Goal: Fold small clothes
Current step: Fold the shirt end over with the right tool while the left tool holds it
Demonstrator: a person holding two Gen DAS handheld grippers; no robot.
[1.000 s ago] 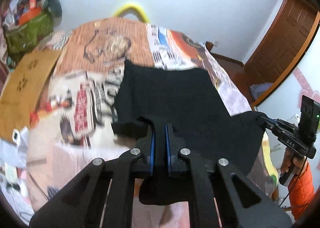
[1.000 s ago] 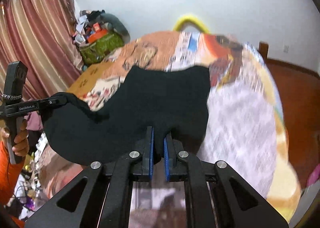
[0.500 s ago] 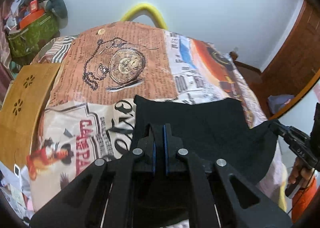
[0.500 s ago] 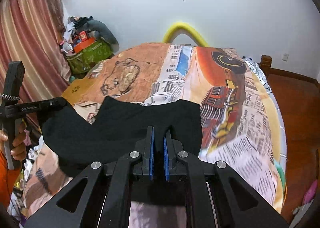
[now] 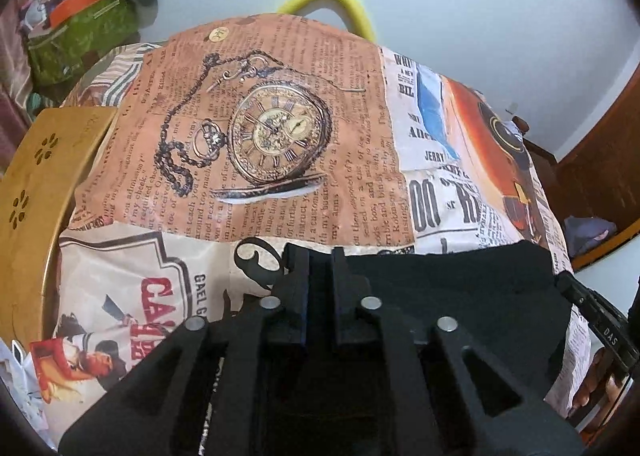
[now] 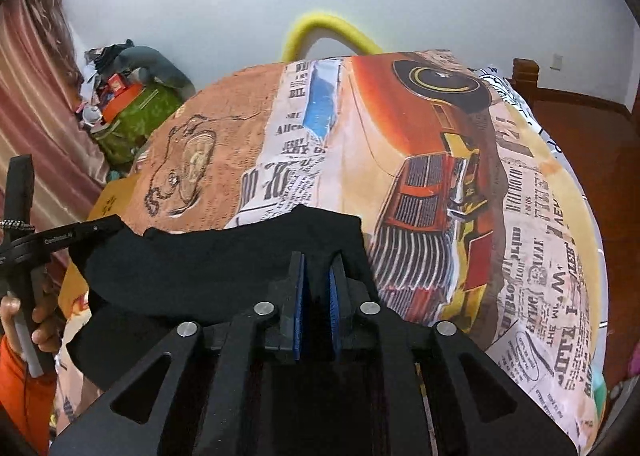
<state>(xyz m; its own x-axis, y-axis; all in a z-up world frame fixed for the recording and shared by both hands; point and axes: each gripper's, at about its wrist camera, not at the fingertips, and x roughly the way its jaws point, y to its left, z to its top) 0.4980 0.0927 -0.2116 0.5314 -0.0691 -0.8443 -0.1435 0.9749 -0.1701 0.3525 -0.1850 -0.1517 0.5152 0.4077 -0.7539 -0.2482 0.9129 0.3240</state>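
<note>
Both grippers sit low at the near edge of the printed bedspread, where the black garment lies spread with its long axis running left to right. Left gripper has just been opening; its jaws stand slightly apart with black cloth between them, and whether they still grip cannot be told. Right gripper likewise has just been parting, blue pads showing, cloth in the gap.

Two close wrist views down onto one shared bedspread
</note>
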